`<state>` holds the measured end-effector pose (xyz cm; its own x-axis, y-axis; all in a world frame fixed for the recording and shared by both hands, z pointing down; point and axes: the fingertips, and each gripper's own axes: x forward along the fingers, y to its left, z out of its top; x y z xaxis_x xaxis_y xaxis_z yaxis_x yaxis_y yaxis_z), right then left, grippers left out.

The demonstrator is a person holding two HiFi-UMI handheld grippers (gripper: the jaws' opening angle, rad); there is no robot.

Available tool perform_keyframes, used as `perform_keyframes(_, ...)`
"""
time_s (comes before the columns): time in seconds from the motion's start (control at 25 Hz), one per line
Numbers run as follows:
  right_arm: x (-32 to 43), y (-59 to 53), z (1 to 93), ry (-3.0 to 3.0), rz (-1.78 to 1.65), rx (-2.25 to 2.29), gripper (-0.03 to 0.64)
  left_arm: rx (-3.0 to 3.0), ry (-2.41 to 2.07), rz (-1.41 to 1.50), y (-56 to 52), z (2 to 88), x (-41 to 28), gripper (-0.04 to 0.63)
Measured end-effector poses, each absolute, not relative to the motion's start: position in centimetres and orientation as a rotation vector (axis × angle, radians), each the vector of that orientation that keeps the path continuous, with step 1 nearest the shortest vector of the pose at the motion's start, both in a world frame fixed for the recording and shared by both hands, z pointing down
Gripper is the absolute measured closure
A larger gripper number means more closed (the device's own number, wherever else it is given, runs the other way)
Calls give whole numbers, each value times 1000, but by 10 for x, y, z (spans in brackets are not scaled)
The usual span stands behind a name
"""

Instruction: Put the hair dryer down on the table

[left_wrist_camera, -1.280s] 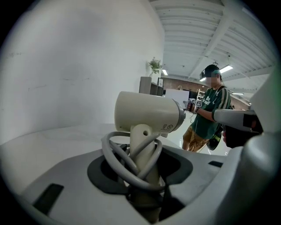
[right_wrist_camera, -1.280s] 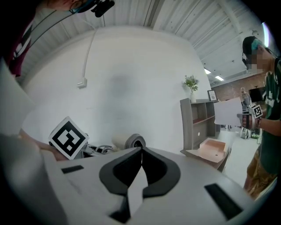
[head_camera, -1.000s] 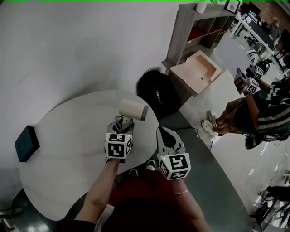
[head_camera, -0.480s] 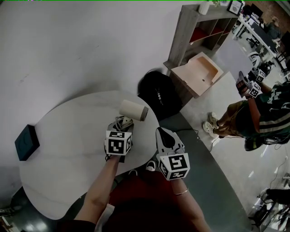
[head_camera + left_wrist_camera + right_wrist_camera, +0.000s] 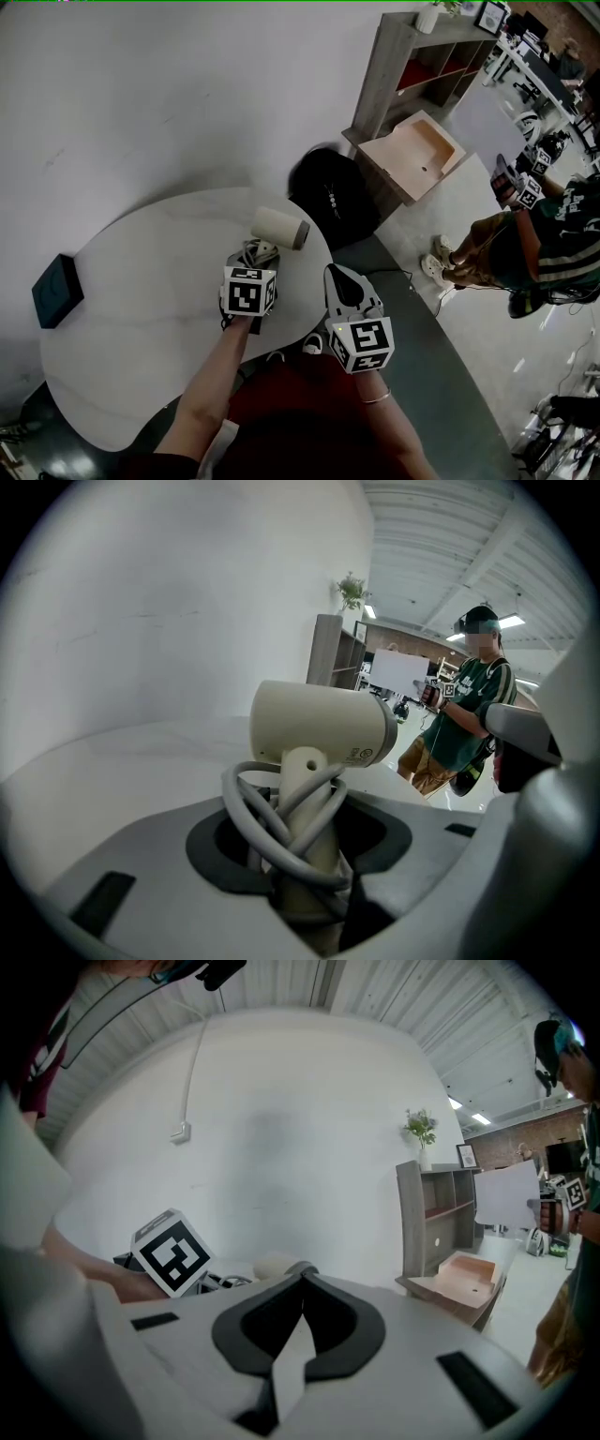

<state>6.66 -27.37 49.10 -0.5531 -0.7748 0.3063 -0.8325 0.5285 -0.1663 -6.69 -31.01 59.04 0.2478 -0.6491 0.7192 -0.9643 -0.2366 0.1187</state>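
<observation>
Cream hair dryer (image 5: 277, 228) held near table (image 5: 141, 309) rim, wide surface leftward

You can read nothing here. The small print on the hair dryer (image 5: 319, 726), just above the fingers of your left gripper (image 5: 305, 855), is too fine.

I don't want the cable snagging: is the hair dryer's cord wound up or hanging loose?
Wound up. The grey cord loops around the handle of the hair dryer, clamped in the left gripper.
</observation>
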Motion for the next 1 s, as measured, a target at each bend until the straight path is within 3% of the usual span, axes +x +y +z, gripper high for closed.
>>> perform_keyframes(0.76, 66, -266, 493, -2574, 432, 1354, 602, 1919, -1406, 857, -310, 602, -62, 387)
perform_keyframes(1.0, 59, -262, 496, -2583, 442, 1321, 603, 1906, -1382, 831, -309, 604, -62, 336)
